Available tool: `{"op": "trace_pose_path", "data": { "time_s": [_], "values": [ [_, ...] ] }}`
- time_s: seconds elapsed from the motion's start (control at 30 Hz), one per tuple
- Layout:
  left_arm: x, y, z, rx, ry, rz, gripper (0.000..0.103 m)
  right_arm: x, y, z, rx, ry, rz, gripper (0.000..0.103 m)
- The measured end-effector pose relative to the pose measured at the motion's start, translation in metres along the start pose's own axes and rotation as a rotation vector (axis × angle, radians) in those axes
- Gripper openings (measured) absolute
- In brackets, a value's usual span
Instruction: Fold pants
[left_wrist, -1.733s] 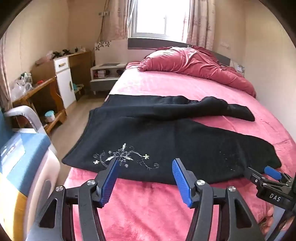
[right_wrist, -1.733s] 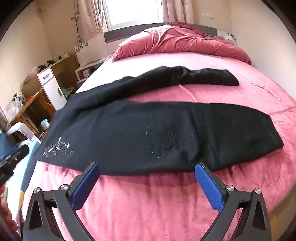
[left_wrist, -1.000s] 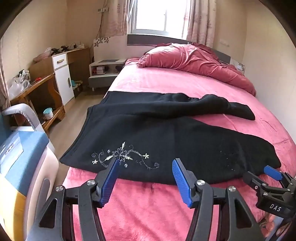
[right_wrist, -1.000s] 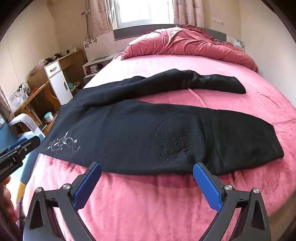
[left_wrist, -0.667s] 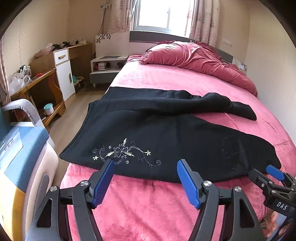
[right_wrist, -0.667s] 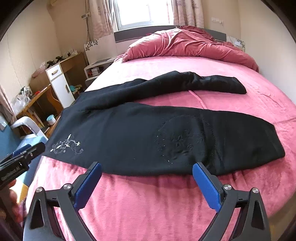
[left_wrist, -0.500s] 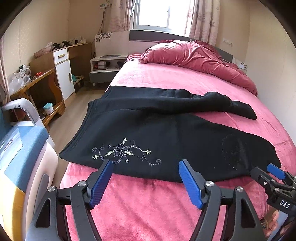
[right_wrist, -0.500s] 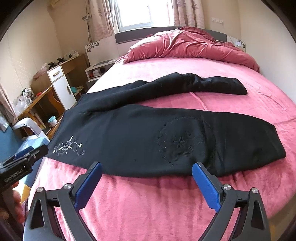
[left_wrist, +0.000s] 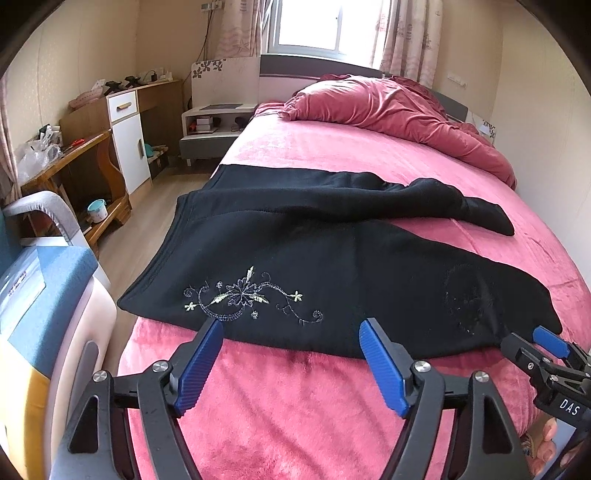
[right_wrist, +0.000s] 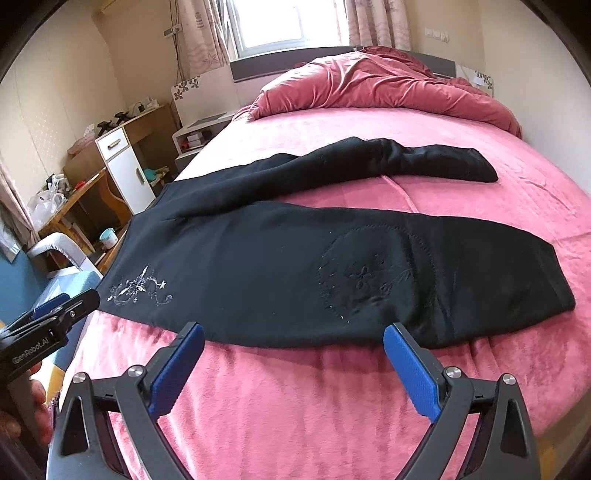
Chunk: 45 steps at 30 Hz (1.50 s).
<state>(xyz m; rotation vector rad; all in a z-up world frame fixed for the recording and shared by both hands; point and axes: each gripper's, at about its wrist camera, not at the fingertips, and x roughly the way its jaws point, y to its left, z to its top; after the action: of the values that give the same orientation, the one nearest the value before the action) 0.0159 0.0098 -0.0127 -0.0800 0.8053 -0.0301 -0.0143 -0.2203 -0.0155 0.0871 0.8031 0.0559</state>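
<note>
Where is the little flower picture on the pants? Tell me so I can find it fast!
Look at the big pink bed and the black pants spread across it. Follow the nearer leg to the wide waist end that hangs off the bed's side toward the wooden floor. There sits the flower embroidery, bright white and silver with curly stems, unlike the dark, hard-to-see round stitching farther down that leg.

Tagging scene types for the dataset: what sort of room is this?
A home bedroom, most likely: a bed with a pink cover and a rumpled duvet at its head, a bedside table, and black pants spread on the cover.
</note>
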Motion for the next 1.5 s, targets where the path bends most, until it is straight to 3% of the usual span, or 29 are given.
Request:
{"op": "trace_pose_path", "data": {
  "time_s": [0.5,0.77,0.93,1.07,1.23,1.4,1.5],
  "values": [
    [0.003,-0.001,-0.004,-0.001,0.015,-0.007,0.081,0.000,-0.003,-0.001,0.005,-0.002,-0.018,0.098],
    [0.020,0.009,-0.010,-0.042,0.090,-0.061,0.086,0.007,-0.022,-0.005,0.063,0.034,-0.026,0.098],
    [0.042,0.035,-0.015,-0.121,0.180,-0.102,0.086,0.009,-0.067,-0.010,0.189,0.075,-0.013,0.098],
    [0.059,0.065,-0.017,-0.193,0.233,-0.096,0.083,0.004,-0.128,-0.018,0.376,0.084,-0.027,0.086],
    [0.075,0.103,-0.016,-0.287,0.266,-0.085,0.069,-0.009,-0.224,-0.034,0.641,0.045,-0.124,0.072],
    [0.086,0.132,-0.015,-0.376,0.277,-0.081,0.055,-0.002,-0.288,-0.039,0.782,0.029,-0.182,0.064],
    [0.091,0.143,-0.012,-0.406,0.269,-0.075,0.052,0.014,-0.311,-0.035,0.833,0.034,-0.180,0.061]
  ]
}}
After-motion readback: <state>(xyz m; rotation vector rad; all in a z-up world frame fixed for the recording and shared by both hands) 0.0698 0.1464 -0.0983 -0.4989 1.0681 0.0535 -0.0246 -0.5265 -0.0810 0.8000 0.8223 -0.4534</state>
